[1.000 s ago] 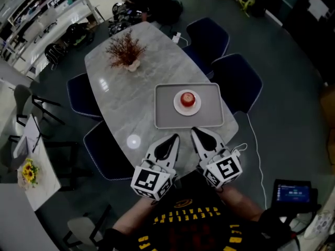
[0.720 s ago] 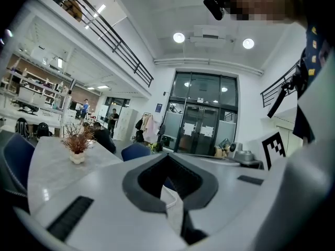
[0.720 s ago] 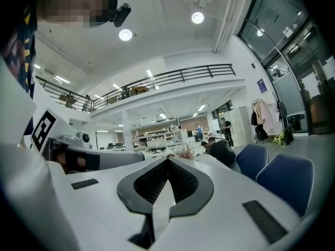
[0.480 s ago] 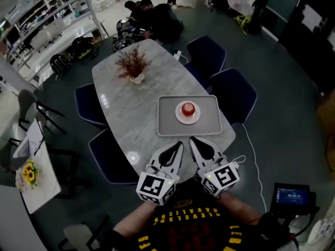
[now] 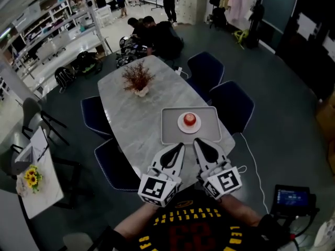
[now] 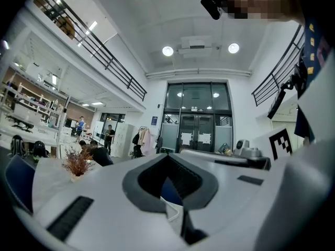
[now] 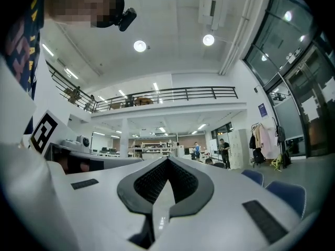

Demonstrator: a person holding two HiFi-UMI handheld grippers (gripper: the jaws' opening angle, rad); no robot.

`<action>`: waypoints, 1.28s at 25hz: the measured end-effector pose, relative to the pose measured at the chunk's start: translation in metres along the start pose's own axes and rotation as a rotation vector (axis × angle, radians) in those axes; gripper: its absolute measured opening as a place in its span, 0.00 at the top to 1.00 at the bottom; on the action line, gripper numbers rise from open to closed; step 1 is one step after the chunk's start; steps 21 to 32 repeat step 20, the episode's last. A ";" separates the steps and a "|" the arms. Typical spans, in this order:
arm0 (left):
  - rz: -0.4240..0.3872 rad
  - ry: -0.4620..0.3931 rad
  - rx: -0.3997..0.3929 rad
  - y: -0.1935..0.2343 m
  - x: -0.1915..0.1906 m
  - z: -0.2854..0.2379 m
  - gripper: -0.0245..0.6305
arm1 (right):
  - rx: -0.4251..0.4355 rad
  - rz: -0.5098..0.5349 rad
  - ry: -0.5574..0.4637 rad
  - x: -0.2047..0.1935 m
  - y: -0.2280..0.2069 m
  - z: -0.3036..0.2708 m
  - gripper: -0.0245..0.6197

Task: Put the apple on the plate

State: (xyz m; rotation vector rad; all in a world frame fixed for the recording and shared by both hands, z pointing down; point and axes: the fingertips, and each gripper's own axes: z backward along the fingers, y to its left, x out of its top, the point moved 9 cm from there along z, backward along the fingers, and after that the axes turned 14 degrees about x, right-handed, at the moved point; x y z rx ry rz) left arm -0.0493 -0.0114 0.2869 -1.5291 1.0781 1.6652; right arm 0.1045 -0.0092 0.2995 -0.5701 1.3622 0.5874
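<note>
An apple (image 5: 189, 119) is sitting on a white plate (image 5: 180, 126) in the middle of a grey tray (image 5: 170, 132) at the near end of a marble desk (image 5: 133, 119). The left gripper (image 5: 179, 146) and the right gripper (image 5: 198, 141) are hovering side by side just short of the tray, each with its jaws pressed together and gripping nothing. A dried plant (image 5: 137, 78) is standing towards the desk's far end, and dark blue chairs (image 5: 233, 106) are ringing the desk.
</note>
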 end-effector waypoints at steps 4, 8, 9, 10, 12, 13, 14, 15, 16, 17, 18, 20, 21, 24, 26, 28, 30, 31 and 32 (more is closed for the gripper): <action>-0.008 -0.031 -0.014 -0.001 0.004 0.010 0.96 | -0.014 0.029 -0.016 0.007 0.010 0.004 0.95; -0.019 -0.057 -0.032 -0.002 0.007 0.021 0.96 | -0.021 0.047 -0.022 0.010 0.022 0.007 0.95; -0.021 -0.061 -0.037 -0.002 0.008 0.024 0.96 | -0.024 0.050 -0.024 0.011 0.025 0.008 0.95; -0.024 -0.069 -0.040 -0.002 0.009 0.025 0.96 | -0.028 0.053 -0.027 0.011 0.027 0.008 0.95; -0.029 -0.078 -0.038 0.000 0.012 0.028 0.96 | -0.038 0.057 -0.036 0.012 0.030 0.009 0.95; -0.031 -0.076 -0.035 0.000 0.013 0.029 0.96 | -0.044 0.057 -0.041 0.013 0.031 0.010 0.95; -0.032 -0.076 -0.034 0.000 0.014 0.030 0.96 | -0.049 0.057 -0.045 0.014 0.031 0.011 0.95; -0.034 -0.079 -0.033 0.000 0.015 0.029 0.96 | -0.056 0.056 -0.049 0.014 0.031 0.013 0.95; -0.036 -0.082 -0.033 -0.001 0.016 0.028 0.96 | -0.063 0.053 -0.050 0.015 0.030 0.014 0.95; -0.040 -0.081 -0.031 0.000 0.016 0.026 0.96 | -0.072 0.049 -0.052 0.015 0.029 0.016 0.95; -0.045 -0.080 -0.028 0.000 0.016 0.024 0.96 | -0.083 0.044 -0.054 0.015 0.027 0.018 0.95; -0.055 -0.079 -0.022 0.001 0.017 0.018 0.96 | -0.105 0.035 -0.060 0.014 0.022 0.021 0.95; -0.055 -0.079 -0.022 0.001 0.017 0.018 0.96 | -0.105 0.035 -0.060 0.014 0.022 0.021 0.95; -0.055 -0.079 -0.022 0.001 0.017 0.018 0.96 | -0.105 0.035 -0.060 0.014 0.022 0.021 0.95; -0.055 -0.079 -0.022 0.001 0.017 0.018 0.96 | -0.105 0.035 -0.060 0.014 0.022 0.021 0.95; -0.055 -0.079 -0.022 0.001 0.017 0.018 0.96 | -0.105 0.035 -0.060 0.014 0.022 0.021 0.95; -0.055 -0.079 -0.022 0.001 0.017 0.018 0.96 | -0.105 0.035 -0.060 0.014 0.022 0.021 0.95; -0.055 -0.079 -0.022 0.001 0.017 0.018 0.96 | -0.105 0.035 -0.060 0.014 0.022 0.021 0.95; -0.055 -0.079 -0.022 0.001 0.017 0.018 0.96 | -0.105 0.035 -0.060 0.014 0.022 0.021 0.95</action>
